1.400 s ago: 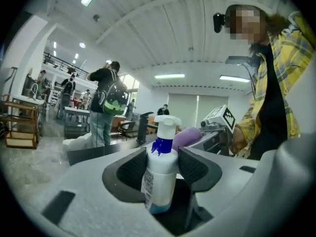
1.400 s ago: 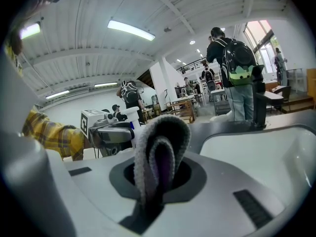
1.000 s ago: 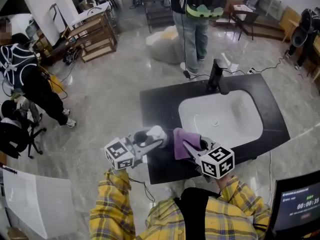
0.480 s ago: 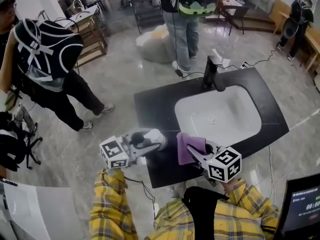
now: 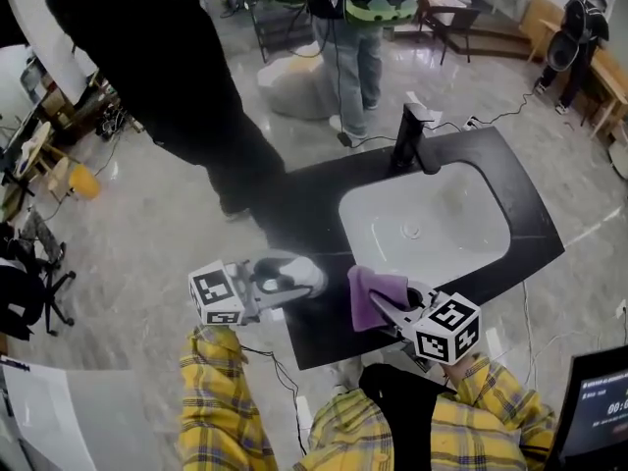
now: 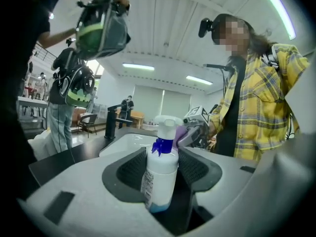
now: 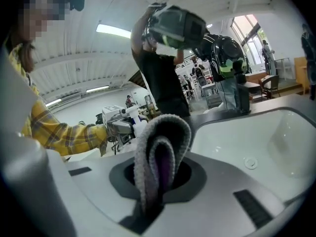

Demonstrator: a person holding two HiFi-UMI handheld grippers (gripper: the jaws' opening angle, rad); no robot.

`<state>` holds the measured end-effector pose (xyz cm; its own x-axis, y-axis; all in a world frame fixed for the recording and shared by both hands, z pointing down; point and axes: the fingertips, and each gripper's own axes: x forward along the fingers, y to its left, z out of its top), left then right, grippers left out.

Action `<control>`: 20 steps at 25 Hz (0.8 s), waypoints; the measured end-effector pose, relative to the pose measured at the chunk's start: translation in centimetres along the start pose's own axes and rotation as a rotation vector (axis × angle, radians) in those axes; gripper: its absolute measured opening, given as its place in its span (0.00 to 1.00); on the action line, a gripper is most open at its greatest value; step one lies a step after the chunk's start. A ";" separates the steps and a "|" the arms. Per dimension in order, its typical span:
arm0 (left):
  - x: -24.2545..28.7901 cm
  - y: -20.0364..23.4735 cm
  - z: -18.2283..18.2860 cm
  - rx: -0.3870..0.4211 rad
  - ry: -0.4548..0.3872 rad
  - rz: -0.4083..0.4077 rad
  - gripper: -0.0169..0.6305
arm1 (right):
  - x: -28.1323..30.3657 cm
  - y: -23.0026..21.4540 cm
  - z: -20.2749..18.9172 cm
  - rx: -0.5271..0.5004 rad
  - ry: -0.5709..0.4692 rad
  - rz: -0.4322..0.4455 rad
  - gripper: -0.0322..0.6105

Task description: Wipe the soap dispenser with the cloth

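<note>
My left gripper [image 5: 294, 283] is shut on the white soap dispenser [image 5: 299, 275], held over the left end of the black counter [image 5: 304, 204]. In the left gripper view the dispenser [image 6: 161, 174] stands upright between the jaws, with a blue collar and a white pump head. My right gripper [image 5: 383, 307] is shut on a folded purple cloth [image 5: 368, 294], a short way right of the dispenser and apart from it. The right gripper view shows the cloth [image 7: 160, 159] as a grey-purple loop sticking up from the jaws, with the dispenser [image 7: 136, 122] beyond it at the left.
A white basin [image 5: 427, 226] is set in the counter, with a black tap [image 5: 407, 140] behind it. One person in dark clothes [image 5: 186, 77] stands close by the counter's left end, and another with a backpack [image 5: 378, 13] stands behind. A screen [image 5: 599, 400] is at the lower right.
The person in dark clothes has walked from the far left right up to the counter. My two grippers have stayed about where they were, each with its load.
</note>
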<state>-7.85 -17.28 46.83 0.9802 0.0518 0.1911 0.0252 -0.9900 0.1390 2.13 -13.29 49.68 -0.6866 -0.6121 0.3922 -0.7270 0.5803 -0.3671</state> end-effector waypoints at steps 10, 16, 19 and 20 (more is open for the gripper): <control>-2.1 0.5 1.5 -0.093 -0.117 0.112 0.41 | -0.2 1.3 0.2 0.004 -0.022 0.009 0.11; -5.4 -0.3 1.5 -0.148 -0.278 0.347 0.41 | -0.2 2.5 0.3 0.012 -0.038 0.022 0.11; -6.1 -1.6 1.4 -0.169 -0.330 0.461 0.41 | -0.1 3.1 0.1 0.016 -0.043 0.021 0.11; -6.2 -2.1 1.3 -0.178 -0.342 0.502 0.41 | -0.1 3.3 0.2 0.017 -0.046 0.017 0.11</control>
<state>-13.74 -15.73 44.07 0.8722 -0.4874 -0.0420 -0.4583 -0.8440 0.2785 -0.17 -11.40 48.29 -0.6983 -0.6266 0.3462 -0.7146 0.5820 -0.3880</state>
